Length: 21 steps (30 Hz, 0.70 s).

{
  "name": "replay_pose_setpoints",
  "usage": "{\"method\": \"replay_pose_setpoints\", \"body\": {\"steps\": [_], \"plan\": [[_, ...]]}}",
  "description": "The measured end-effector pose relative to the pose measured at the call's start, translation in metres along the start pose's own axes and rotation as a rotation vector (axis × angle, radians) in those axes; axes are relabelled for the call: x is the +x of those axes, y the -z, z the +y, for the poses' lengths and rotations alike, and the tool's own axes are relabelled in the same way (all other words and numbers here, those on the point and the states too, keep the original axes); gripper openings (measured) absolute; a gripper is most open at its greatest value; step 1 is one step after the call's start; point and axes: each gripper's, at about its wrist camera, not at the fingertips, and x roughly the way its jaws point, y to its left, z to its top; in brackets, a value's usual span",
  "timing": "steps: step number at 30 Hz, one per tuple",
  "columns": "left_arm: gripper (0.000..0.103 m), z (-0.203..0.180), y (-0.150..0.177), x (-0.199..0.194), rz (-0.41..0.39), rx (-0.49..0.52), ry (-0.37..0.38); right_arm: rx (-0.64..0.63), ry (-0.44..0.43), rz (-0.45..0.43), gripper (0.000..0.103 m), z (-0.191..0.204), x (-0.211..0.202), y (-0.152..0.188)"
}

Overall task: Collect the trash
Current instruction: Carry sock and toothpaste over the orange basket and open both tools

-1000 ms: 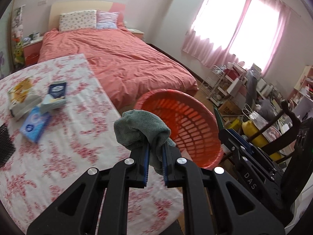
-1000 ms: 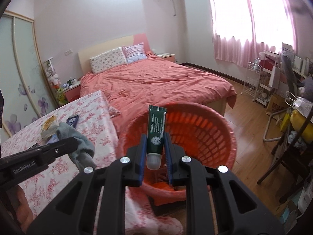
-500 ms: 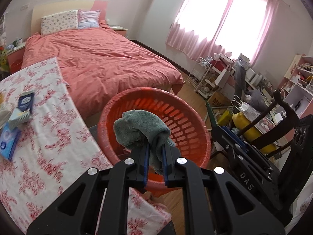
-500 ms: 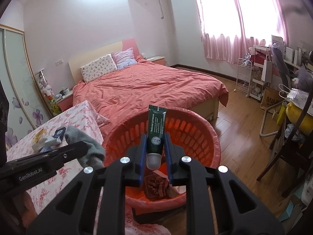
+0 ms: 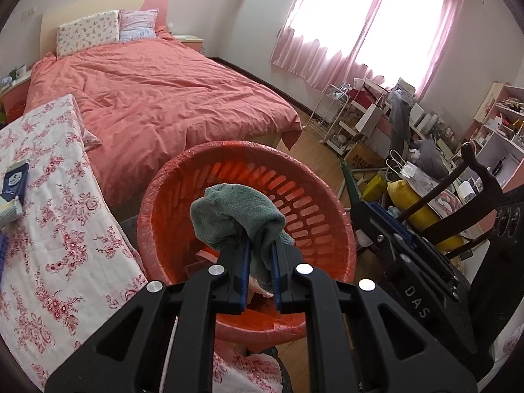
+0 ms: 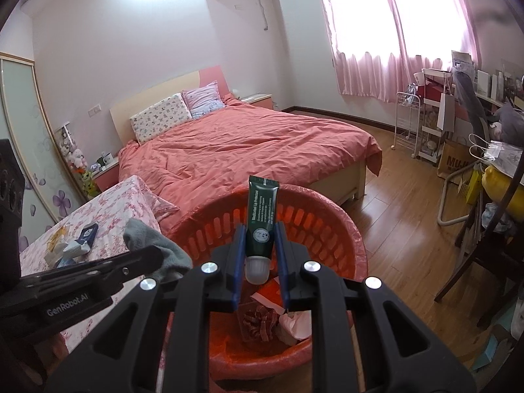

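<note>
My left gripper [image 5: 258,255] is clamped on a grey-green cloth [image 5: 235,216], fingers nearly together, pointing forward and down over the near left part of the orange basket [image 5: 163,196]. My right gripper [image 6: 260,255] pinches a dark green tube [image 6: 262,219] near its cap end, cap toward me, tube upright, above the basket's near middle. Left gripper sits just beside the right one, at the basket's left rim, seen side-on from the right wrist
</note>
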Motion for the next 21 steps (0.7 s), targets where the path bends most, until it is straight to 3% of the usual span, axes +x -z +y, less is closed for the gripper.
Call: {"method": "replay_pose_setpoints", "body": {"steps": [2, 4, 6, 13, 21], "plan": [[0.016, 0.002, 0.000, 0.004, 0.008, -0.012, -0.005, 0.002, 0.003, 0.002, 0.021, -0.002, 0.005, -0.001], [0.035, 0.006, 0.001, 0.006, 0.018, -0.029, -0.011, 0.014, 0.007, 0.003, 0.030, -0.005, 0.008, -0.001], [0.045, 0.011, 0.004, 0.007, 0.020, -0.048, -0.022, 0.026, 0.008, 0.001, 0.033, -0.008, 0.009, -0.001], [0.053, 0.022, 0.007, 0.000, 0.031, -0.068, -0.062, 0.032, 0.024, 0.017, 0.041, -0.008, 0.007, 0.007], [0.064, 0.055, 0.020, -0.037, -0.013, -0.045, -0.221, 0.002, 0.018, 0.024, 0.051, 0.010, 0.001, 0.012]]}}
